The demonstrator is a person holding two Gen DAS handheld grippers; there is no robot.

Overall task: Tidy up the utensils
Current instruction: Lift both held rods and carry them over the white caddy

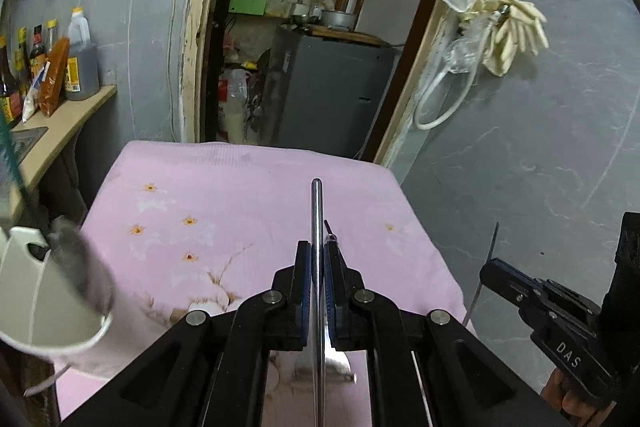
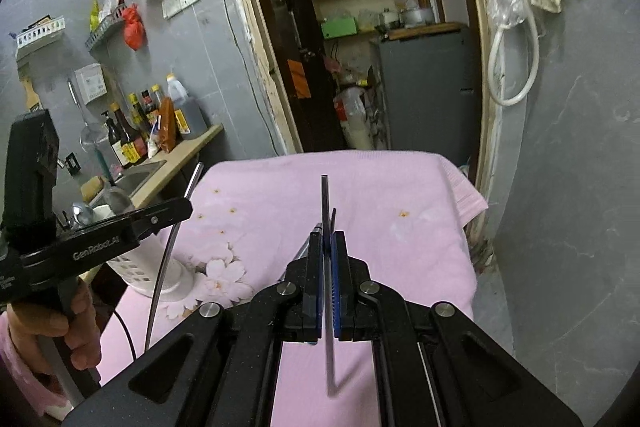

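My left gripper (image 1: 317,251) is shut on a long round steel utensil (image 1: 317,207), which sticks out ahead of the fingers above the pink cloth (image 1: 224,211). In the right wrist view the left gripper (image 2: 186,207) shows at the left, a hand on its grip, with the steel utensil (image 2: 170,255) running through it. My right gripper (image 2: 328,239) is shut on a thin dark flat utensil (image 2: 325,203), seen edge-on. From the left wrist view the right gripper (image 1: 490,267) is at the right edge with the thin utensil (image 1: 494,239) in it. A white perforated utensil holder (image 2: 148,267) stands on the cloth's left side.
The pink flowered cloth (image 2: 380,211) covers the table. The white holder (image 1: 52,307) is blurred at lower left in the left wrist view. A counter (image 2: 188,147) with sauce bottles (image 2: 132,139) and a sink lies left. An open doorway with shelves is behind, and grey tiled wall (image 1: 540,155) to the right.
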